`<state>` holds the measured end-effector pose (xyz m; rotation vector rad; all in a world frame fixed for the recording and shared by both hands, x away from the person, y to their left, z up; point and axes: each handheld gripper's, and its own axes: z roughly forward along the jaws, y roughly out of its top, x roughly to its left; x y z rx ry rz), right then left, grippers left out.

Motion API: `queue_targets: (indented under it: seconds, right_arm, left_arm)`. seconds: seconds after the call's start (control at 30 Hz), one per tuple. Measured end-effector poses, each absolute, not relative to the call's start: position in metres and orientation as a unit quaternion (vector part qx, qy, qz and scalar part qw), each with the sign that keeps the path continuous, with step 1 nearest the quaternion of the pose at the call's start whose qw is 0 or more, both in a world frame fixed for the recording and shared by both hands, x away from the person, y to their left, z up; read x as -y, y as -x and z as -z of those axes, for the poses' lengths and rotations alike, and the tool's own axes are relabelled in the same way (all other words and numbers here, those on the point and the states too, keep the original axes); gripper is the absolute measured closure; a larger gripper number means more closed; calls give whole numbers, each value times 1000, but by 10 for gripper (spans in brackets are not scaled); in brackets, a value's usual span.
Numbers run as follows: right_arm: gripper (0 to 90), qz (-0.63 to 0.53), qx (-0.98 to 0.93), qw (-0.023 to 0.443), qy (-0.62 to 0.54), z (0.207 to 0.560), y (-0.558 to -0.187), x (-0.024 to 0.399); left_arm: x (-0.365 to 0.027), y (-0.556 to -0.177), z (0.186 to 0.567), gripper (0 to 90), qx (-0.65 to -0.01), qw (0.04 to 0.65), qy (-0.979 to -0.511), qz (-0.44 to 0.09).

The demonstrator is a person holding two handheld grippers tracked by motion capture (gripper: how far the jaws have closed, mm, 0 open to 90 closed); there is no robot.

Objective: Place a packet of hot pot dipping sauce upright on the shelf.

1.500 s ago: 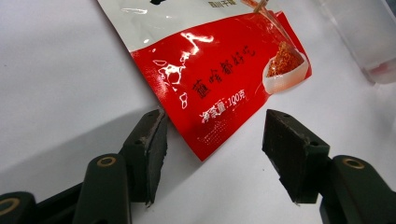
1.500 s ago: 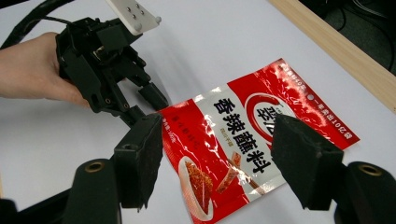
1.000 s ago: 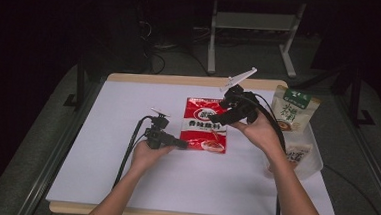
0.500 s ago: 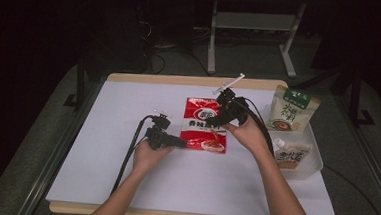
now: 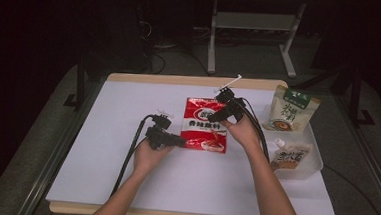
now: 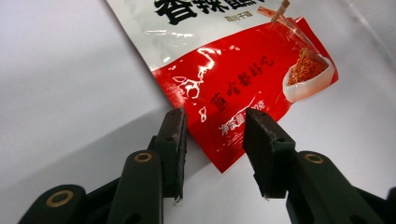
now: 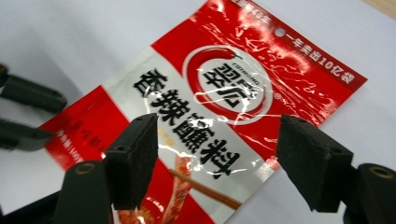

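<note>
On the table (image 5: pixel 99 182), red packet (image 5: pixel 206 124) lies lengthwise, top pointing away.

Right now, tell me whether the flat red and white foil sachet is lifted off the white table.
No, the red and white foil sachet lies flat on the white table.

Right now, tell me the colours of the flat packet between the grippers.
The flat packet is red with a white band and black lettering; the right gripper view shows it best.

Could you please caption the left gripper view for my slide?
Left gripper, jaws just closing, straddles the corner of a red seasoning packet lying on the white table.
</note>
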<state>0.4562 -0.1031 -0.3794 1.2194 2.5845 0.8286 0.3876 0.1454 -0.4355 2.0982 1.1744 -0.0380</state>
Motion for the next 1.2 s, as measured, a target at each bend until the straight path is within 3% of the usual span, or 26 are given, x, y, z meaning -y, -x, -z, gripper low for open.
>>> queue_targets:
  seconds: [0.37,0.57,1.2]
  right_arm:
    - [282,-269,-856,77,-434,398,-475,113]
    - [290,-260,-843,58,-468,410,-484,114]
    - [308,-258,-825,30,-503,427,-496,125]
  left_arm:
    - [-144,-386,431,620,-440,374,-816,-1]
    - [-140,-386,435,681,-438,364,-822,2]
    - [-134,-389,435,678,-432,349,-831,2]
